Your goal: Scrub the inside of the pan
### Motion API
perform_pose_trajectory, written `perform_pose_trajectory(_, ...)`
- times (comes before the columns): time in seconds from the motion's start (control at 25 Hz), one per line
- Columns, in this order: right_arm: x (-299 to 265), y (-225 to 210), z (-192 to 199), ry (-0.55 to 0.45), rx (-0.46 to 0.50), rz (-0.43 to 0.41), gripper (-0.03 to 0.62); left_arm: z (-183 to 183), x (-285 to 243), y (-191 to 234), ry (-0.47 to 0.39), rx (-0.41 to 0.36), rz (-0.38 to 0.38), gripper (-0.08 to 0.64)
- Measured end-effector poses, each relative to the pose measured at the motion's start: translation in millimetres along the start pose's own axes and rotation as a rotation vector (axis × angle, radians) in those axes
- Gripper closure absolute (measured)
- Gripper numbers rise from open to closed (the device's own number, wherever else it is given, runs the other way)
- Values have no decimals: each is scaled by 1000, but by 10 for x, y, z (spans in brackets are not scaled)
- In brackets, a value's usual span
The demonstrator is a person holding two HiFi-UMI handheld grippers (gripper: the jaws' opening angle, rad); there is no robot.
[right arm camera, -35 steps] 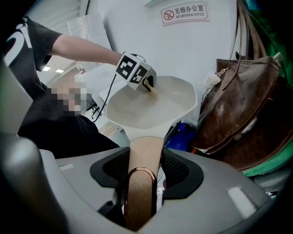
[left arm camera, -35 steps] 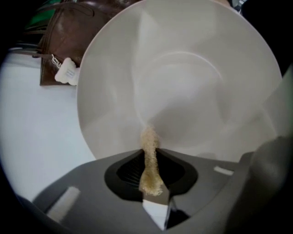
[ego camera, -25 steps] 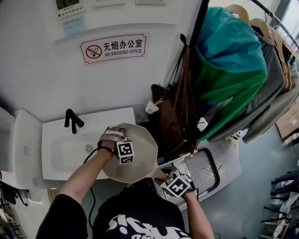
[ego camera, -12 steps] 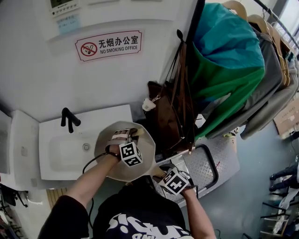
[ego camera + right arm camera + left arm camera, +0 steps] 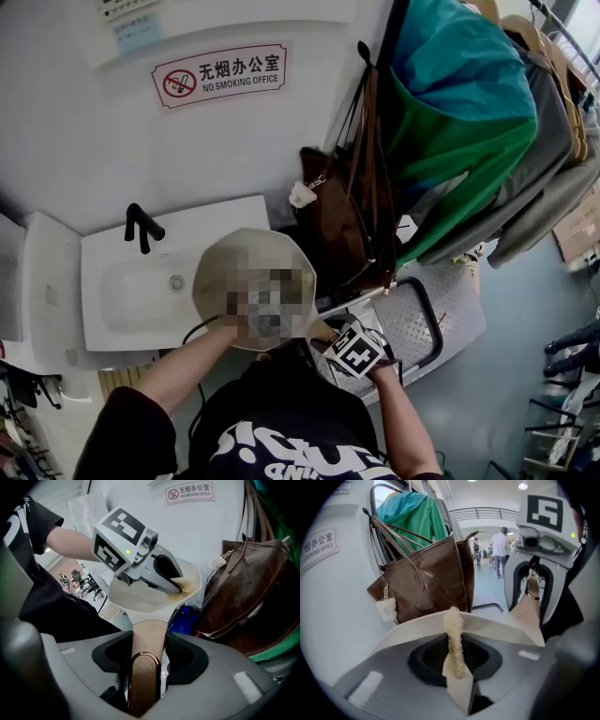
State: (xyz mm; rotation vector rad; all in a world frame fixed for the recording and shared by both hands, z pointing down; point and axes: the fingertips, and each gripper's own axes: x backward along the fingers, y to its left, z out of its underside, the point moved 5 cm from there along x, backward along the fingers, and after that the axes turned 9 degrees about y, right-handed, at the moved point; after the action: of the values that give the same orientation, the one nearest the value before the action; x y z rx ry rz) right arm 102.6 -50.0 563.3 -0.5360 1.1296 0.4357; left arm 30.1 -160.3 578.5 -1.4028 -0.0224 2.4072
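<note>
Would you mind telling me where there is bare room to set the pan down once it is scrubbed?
The white sink basin is bare, bordered by the black faucet behind and the pan held over its right edge. The metal trolley deck lower right also looks mostly free. Beside the sink it is crowded: brown bag, hanging coats.

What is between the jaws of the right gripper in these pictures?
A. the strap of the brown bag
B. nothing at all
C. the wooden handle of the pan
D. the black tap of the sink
C: in the right gripper view, the jaws of the right gripper are closed on the wooden handle, which leads up to the pan.
</note>
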Motion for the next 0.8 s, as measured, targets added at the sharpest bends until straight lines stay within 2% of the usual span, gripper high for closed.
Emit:
perform_pose_trajectory(0.12,34,-16,-22,-3,10,8,368,28,63,-111,-16,25,78,492)
perform_pose_trajectory(0.32,45,-21,-19,-12,9,13,368,105,171,-332,2,18,216,492)
perform_pose_trajectory(0.6,52,-55,-7,-15,7,11,368,221,355,-597,61,-56,369,494)
perform_pose_trajectory(0.8,42,-57,-15,-21,8,14,370,362,485,-681,127,-92,438,494)
